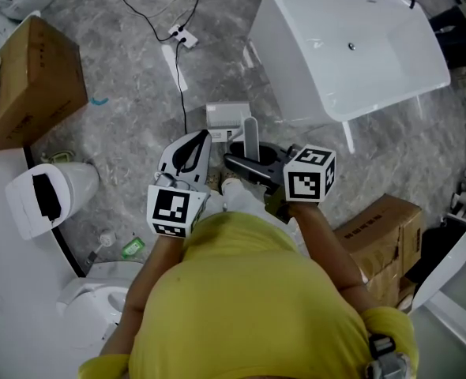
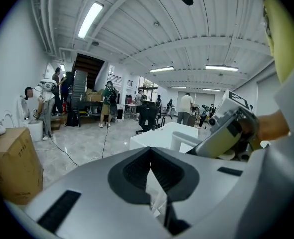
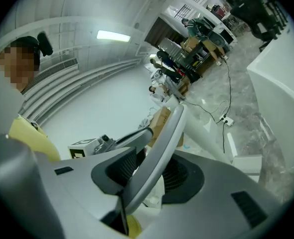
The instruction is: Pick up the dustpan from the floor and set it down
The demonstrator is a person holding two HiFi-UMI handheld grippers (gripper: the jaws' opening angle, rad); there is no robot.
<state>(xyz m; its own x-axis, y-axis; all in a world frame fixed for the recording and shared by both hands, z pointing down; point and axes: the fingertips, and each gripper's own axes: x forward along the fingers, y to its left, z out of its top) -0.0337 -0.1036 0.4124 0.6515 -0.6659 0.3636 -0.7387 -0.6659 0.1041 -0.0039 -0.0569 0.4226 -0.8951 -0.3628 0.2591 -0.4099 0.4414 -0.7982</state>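
Now the right gripper (image 1: 238, 163) (image 3: 146, 166) is squeezing the dustpan (image 1: 227, 118) by its grey handle (image 1: 250, 135) (image 3: 169, 133). Both jaws are pressing on the handle, one from each side. The handle is sticking out past the jaws and pointing away from the person. The pale pan end is sitting just beyond both grippers, over the grey floor (image 1: 122, 69), near the big white tub (image 1: 296, 22). I cannot tell if it is touching the floor. The left gripper (image 1: 193, 144) (image 2: 151, 156) is waiting just beside it, with its jaws closed together and holding nothing.
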